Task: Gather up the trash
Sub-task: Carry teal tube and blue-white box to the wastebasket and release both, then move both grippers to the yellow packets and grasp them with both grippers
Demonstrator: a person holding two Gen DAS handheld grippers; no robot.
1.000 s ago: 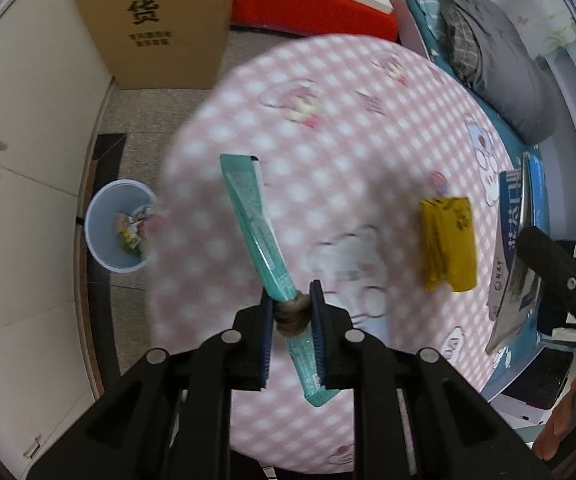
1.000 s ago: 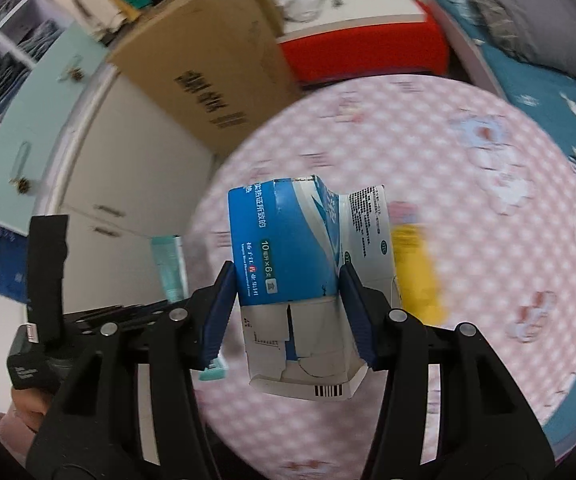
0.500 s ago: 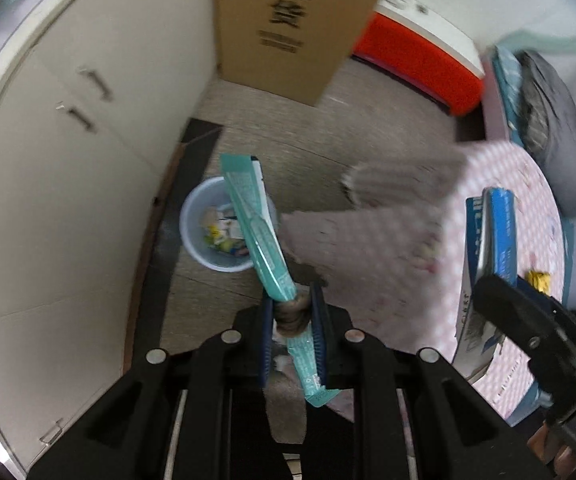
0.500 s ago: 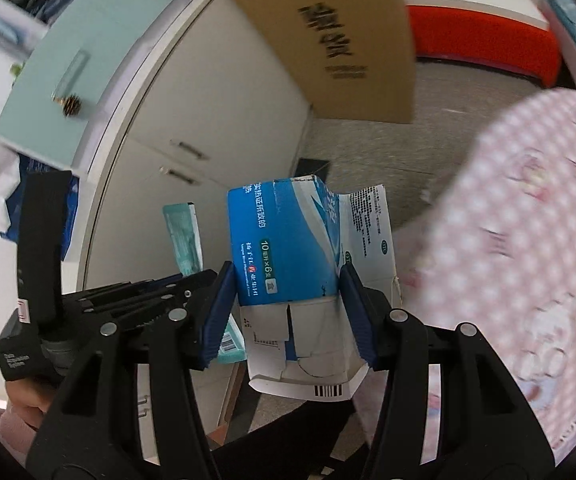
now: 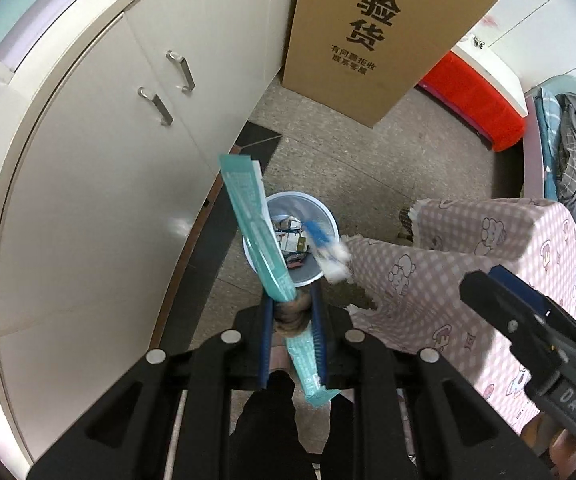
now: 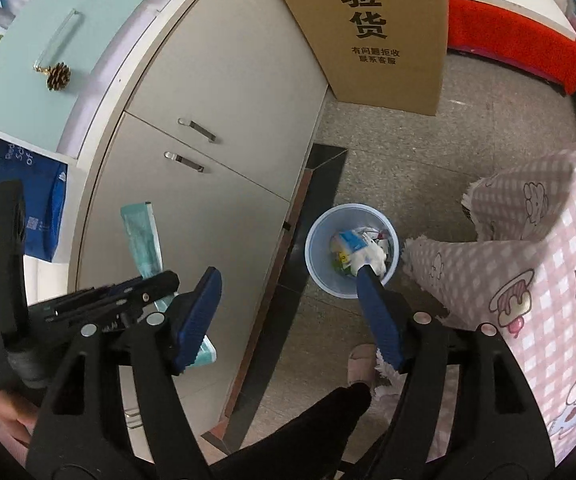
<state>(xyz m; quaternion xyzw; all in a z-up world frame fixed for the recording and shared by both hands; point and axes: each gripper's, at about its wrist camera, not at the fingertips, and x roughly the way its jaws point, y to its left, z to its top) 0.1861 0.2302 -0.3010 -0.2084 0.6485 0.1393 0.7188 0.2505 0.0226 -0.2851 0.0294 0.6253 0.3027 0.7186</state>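
Above a pale blue wastebasket [image 6: 351, 254] on the stone floor beside a white cabinet [image 5: 100, 200], the right hand-held gripper [image 6: 288, 312] had its jaws opening with nothing between them, while a blue-and-white carton [image 6: 361, 250] lay blurred inside the basket's mouth, at centre right of the right wrist view. In the left wrist view the same carton [image 5: 325, 252] showed as a streak at the basket's right rim, apparently mid-fall.

The left hand-held gripper [image 5: 292, 320] was pinching a long teal packet [image 5: 260, 236] together with a small brown, rounded wad, too blurred to identify. The packet stood up from the jaws toward the middle of the frame, its upper half crossing the basket's left rim in the picture.

Judging from this, the drop of the packet called for centring the left jaws over the basket's opening before letting go: the packet is long and flat, likely to sail or catch on the rim if released off-centre or tilted. Bringing it lower and end-first would probably help.

The basket was a translucent, round tub, already partly filled with paper and wrappers. A checked pink cloth [image 5: 487, 264] draped the surface at right, close to the basket, and a tall cardboard box [image 6: 383, 32] stood behind.
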